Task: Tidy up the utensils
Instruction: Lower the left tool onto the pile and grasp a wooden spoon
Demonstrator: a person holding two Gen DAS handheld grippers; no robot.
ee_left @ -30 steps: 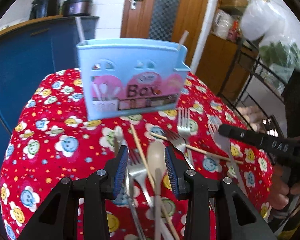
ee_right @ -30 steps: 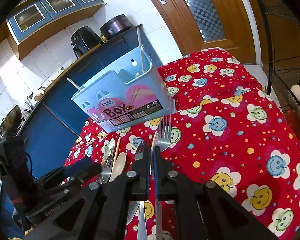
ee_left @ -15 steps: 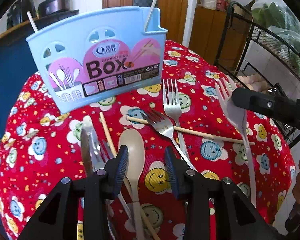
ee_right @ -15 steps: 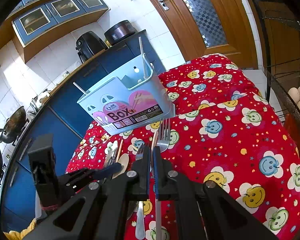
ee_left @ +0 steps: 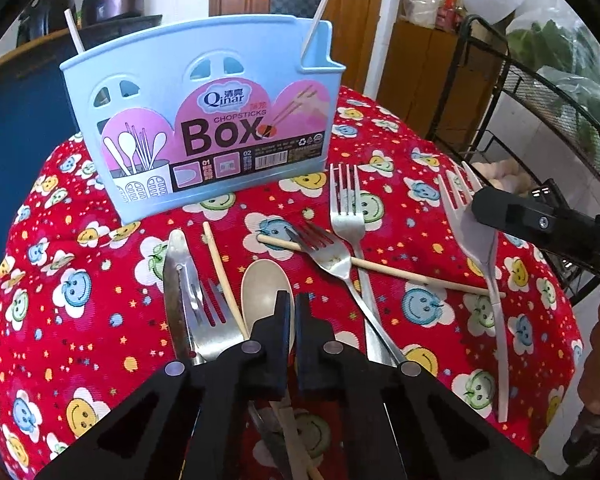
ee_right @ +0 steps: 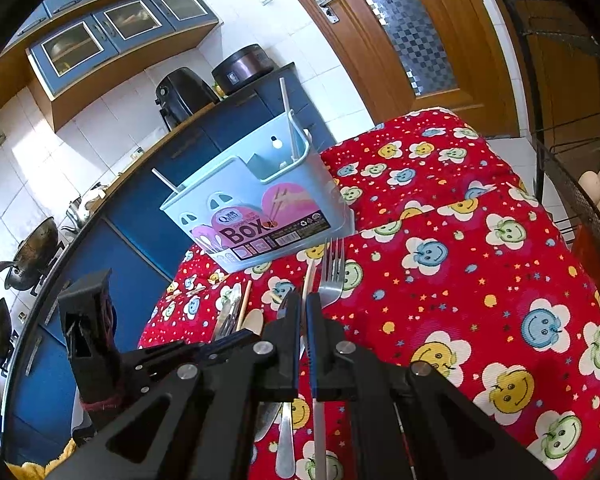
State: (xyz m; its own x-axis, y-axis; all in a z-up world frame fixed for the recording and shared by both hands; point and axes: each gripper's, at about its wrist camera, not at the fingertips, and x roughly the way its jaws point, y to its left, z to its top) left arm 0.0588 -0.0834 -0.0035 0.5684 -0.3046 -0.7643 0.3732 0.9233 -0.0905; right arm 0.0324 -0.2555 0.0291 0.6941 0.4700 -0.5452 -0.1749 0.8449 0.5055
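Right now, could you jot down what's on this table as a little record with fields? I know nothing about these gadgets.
surface: red smiley-face cloth
holder: blue chopsticks box, upright, behind the utensils
loose: metal forks, knife, wooden chopsticks
left gripper: jaws just closed on beige spoon
right gripper: jaws shut on white fork

Cutlery pile [ee_left: 268, 304] clutters cloth before blue box [ee_left: 204, 128]; bare tablecloth [ee_right: 480, 288] right of box.
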